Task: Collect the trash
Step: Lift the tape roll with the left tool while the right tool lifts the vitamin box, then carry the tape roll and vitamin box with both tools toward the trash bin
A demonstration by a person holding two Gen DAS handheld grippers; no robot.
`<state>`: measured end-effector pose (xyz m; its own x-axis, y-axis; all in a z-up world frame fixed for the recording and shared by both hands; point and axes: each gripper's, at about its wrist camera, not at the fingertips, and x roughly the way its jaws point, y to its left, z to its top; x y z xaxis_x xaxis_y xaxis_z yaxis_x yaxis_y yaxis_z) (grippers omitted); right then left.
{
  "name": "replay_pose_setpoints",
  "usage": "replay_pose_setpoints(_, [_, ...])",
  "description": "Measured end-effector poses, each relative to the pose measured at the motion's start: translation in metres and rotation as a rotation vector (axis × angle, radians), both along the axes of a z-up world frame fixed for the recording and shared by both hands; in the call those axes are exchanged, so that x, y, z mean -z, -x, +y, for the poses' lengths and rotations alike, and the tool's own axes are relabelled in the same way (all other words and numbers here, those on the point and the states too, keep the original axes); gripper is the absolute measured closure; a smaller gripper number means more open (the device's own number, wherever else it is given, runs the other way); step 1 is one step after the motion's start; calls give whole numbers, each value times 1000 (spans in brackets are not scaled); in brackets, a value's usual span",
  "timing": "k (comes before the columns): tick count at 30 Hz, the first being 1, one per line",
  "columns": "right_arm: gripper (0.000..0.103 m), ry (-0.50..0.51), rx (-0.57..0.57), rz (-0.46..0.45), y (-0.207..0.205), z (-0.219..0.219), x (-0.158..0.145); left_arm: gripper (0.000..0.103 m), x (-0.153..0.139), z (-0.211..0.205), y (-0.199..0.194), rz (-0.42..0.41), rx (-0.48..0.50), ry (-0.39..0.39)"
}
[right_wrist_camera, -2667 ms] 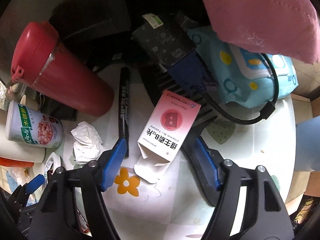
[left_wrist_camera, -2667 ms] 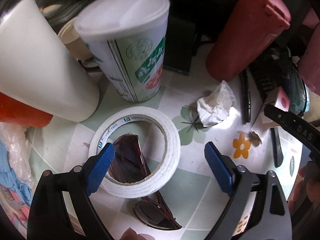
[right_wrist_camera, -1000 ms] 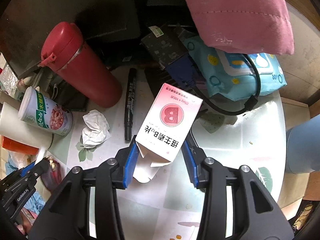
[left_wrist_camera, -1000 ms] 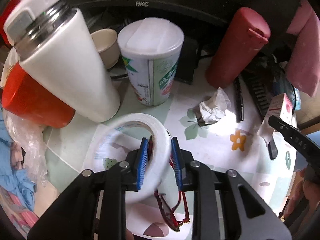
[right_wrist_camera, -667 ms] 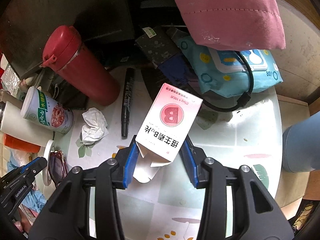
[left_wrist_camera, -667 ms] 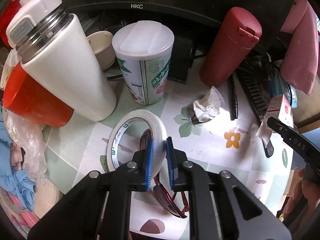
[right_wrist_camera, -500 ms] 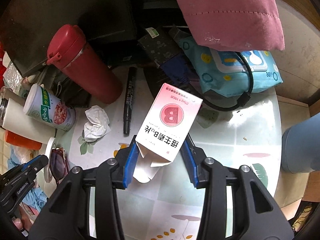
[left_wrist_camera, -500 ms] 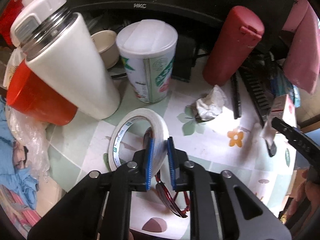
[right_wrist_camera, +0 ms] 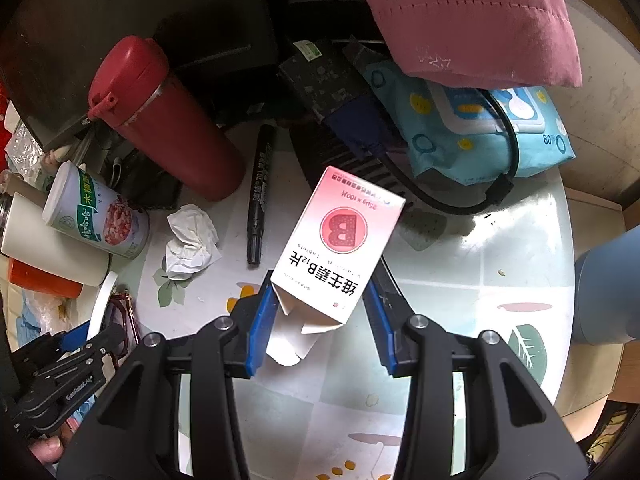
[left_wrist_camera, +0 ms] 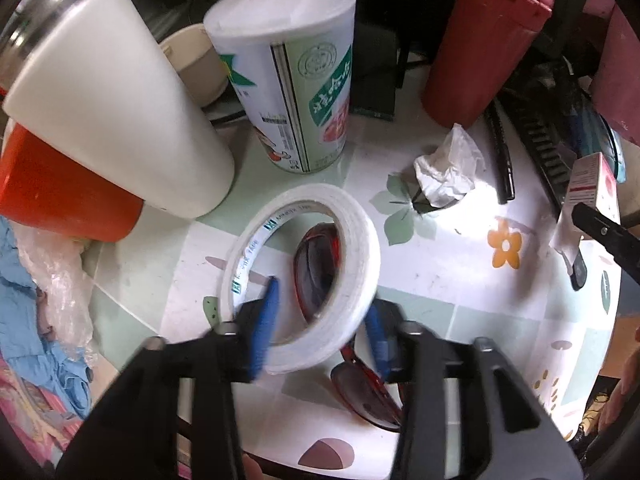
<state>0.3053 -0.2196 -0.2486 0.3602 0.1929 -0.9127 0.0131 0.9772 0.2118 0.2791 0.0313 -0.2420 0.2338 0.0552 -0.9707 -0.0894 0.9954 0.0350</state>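
My right gripper (right_wrist_camera: 318, 330) is shut on an open pink-and-white vitamin B box (right_wrist_camera: 340, 240) and holds it above the table. My left gripper (left_wrist_camera: 320, 334) has its blue pads apart, blurred, with the rim of a white tape roll (left_wrist_camera: 352, 264) between them. The roll is tilted over red sunglasses (left_wrist_camera: 316, 272). A crumpled white tissue (left_wrist_camera: 448, 172) lies on the floral table beyond the roll; it also shows in the right wrist view (right_wrist_camera: 190, 240). The box also shows at the right edge of the left wrist view (left_wrist_camera: 592, 184).
A white flask (left_wrist_camera: 116, 120), an orange cup (left_wrist_camera: 56, 196), a green-labelled can (left_wrist_camera: 296, 80) and a red bottle (left_wrist_camera: 480, 40) crowd the back. A black marker (right_wrist_camera: 260, 192), a cable (right_wrist_camera: 460, 200), a blue wipes pack (right_wrist_camera: 500, 128) and pink cloth (right_wrist_camera: 460, 16) lie right.
The left jaws, shut tight on the tape roll's rim half a second ago, have spread apart; the roll sags lower over the sunglasses. The right gripper keeps holding the box.
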Motion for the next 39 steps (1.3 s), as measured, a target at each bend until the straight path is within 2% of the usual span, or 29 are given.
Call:
replay_pose_setpoints(2, [59,3,0,-2,0,0,0,87,0,1,-2,2,1,19])
replay_pose_setpoints(3, [59,3,0,-2,0,0,0,87,-3,1,-2,-2,4,27])
replay_pose_setpoints(15, [59,-1,-13,-20,4,2,-15,87,-43,11,8,-82,-9,81])
replay_pose_setpoints(24, [59,-4,-46,-27,18,9,-33,87,-55,13,20,-92,-32,83])
replay_pose_setpoints(39, [59,-2,-222,-49,71,45,-78,87,-89,12,76,-135,-161,88])
